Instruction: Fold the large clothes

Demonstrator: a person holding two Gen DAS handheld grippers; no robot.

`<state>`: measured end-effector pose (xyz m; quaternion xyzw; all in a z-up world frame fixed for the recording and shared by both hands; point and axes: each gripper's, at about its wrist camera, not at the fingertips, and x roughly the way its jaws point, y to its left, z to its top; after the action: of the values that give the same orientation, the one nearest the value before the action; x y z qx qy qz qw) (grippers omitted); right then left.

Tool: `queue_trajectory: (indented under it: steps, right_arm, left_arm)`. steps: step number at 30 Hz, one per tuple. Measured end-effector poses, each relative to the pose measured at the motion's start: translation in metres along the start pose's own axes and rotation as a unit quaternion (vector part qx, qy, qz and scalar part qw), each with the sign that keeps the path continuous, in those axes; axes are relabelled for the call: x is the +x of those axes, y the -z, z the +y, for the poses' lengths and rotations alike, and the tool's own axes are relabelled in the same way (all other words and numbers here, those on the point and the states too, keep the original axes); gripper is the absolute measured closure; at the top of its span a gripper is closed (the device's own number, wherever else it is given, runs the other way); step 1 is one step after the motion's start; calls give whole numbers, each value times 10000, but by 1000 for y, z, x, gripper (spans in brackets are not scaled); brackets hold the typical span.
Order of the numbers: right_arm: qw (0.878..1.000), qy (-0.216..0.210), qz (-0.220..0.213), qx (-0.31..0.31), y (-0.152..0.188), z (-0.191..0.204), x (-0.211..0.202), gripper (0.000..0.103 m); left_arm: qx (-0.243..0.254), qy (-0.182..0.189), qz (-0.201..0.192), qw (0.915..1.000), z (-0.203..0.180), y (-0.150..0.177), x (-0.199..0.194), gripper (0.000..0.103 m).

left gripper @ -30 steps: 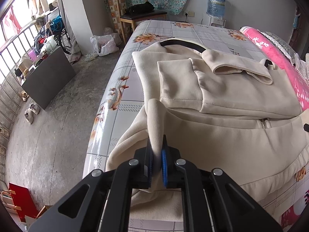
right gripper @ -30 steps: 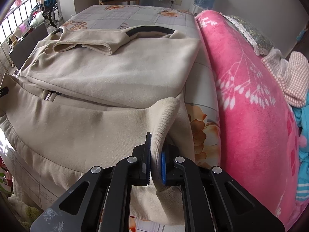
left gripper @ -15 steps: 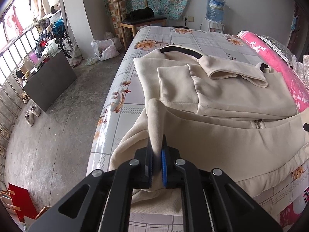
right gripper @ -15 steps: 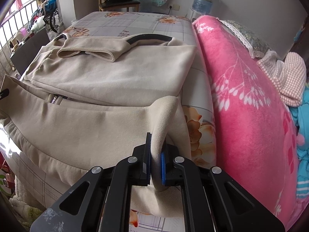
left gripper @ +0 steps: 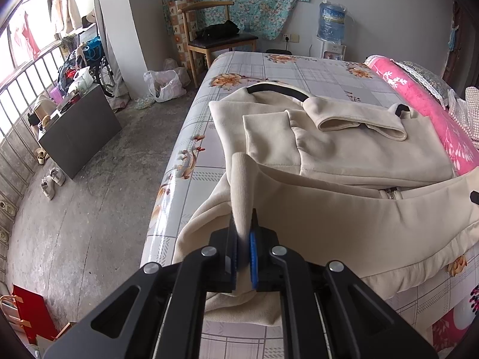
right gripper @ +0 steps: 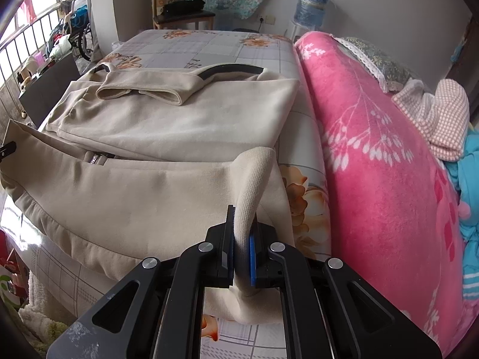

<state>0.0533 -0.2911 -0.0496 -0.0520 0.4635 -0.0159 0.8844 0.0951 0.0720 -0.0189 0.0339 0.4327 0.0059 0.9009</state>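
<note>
A large cream zip jacket [left gripper: 344,155] lies on the bed [left gripper: 287,68], its sleeves folded across the body and its dark collar at the far end. It also shows in the right wrist view [right gripper: 179,125]. My left gripper [left gripper: 244,254] is shut on the ribbed hem at the jacket's left bottom corner. My right gripper [right gripper: 241,254] is shut on the ribbed hem at the right bottom corner. Both corners are lifted above the bed and the hem hangs stretched between them over the near edge.
A rolled pink blanket [right gripper: 374,155] lies along the bed's right side, with a checked cloth [right gripper: 434,116] beyond it. Left of the bed is bare concrete floor [left gripper: 74,209] with a dark cabinet [left gripper: 77,131], shoes and a plastic bag. A wooden chair [left gripper: 218,39] stands at the far end.
Both grippers have risen and drawn back a little, still holding the hem corners. The bottom part of the jacket is lifted higher off the bed.
</note>
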Motion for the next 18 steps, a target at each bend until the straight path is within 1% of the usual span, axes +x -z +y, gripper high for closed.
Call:
queue_trajectory:
  steps: [18]
  right_arm:
    - [9989, -116, -412, 163, 10, -7, -30, 98]
  left_arm:
    - [1, -115, -419, 9991, -4, 3, -38, 97]
